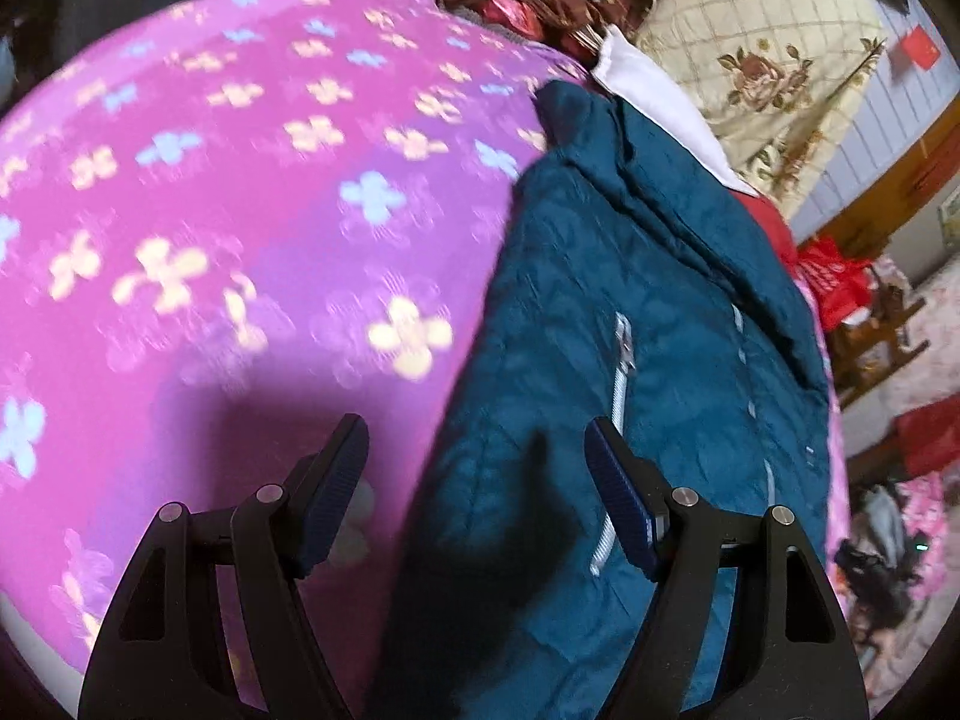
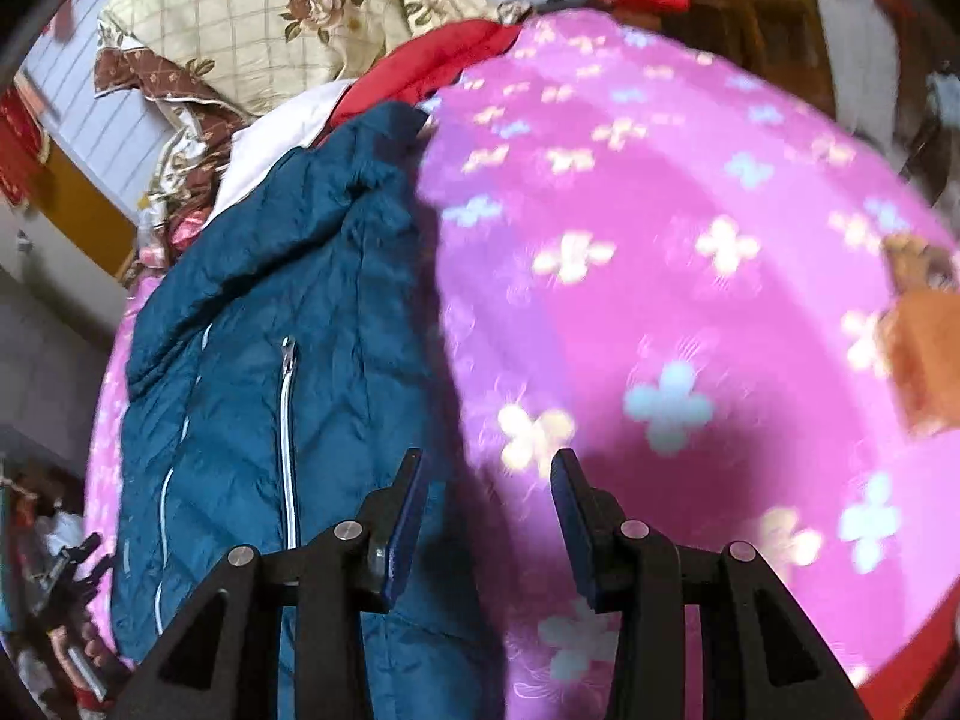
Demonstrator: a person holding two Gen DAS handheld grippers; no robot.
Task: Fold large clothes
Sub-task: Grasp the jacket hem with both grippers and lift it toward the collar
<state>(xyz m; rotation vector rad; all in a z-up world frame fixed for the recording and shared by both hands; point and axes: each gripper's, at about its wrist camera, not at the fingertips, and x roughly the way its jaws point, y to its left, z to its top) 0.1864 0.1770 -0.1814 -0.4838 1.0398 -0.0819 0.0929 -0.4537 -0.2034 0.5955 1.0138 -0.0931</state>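
Teal quilted jacket (image 1: 630, 300) lying lengthwise on pink flowered bedspread (image 1: 240, 210), zip pocket (image 2: 288, 438) uppermost; left gripper (image 1: 477, 450) poised above the jacket's edge, jaws spread wide, nothing between them; right gripper (image 2: 486, 480) above the jacket's other edge, jaws parted, empty; floral pillow (image 2: 252, 18) beyond.

Teal quilted jacket (image 1: 630, 312) lying flat on pink flowered bed sheet (image 1: 240, 192), folded lengthwise into long narrow strip. Silver pocket zipper (image 2: 288, 420) facing up. Fabric crinkled, far end rumpled beside white and red cloth.
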